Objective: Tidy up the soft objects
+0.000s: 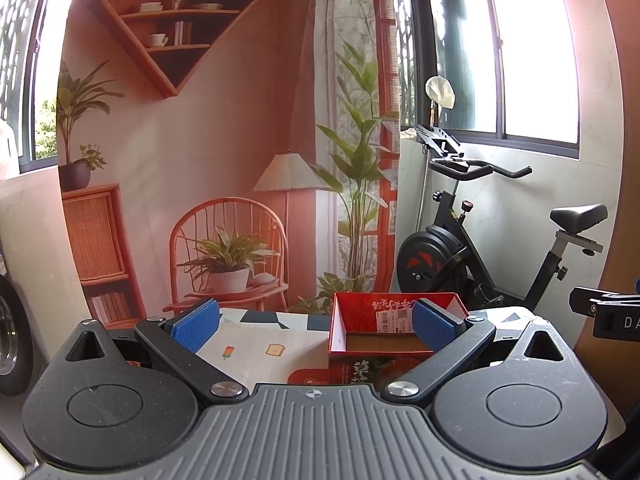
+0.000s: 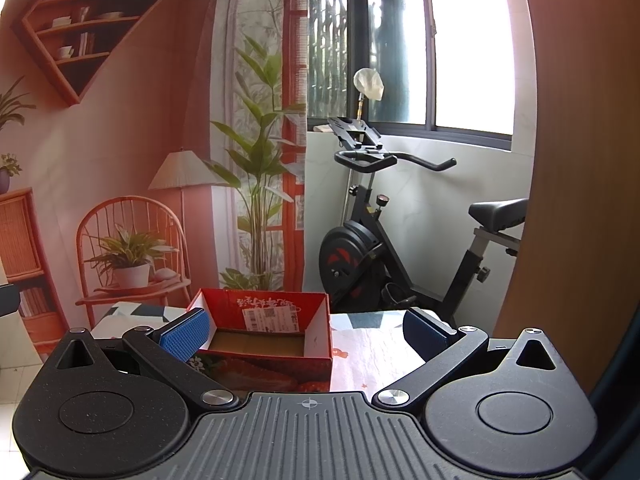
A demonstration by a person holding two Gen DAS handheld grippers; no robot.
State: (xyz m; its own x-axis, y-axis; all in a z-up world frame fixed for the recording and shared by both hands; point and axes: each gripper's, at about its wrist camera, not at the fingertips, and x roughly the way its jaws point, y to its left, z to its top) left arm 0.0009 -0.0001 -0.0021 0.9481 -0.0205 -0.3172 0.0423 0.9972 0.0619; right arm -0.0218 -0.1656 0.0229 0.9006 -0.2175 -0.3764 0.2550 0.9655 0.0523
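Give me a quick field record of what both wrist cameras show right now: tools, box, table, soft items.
left tool: open, holding nothing
right tool: open, holding nothing
red box: on the table, open top, nothing visible inside; white label on the inner far wall
table: patterned cloth with small printed pictures
soft objects: none visible in either view
background: printed room backdrop, exercise bike by the window
tool position: both raised near the box, neither touching it
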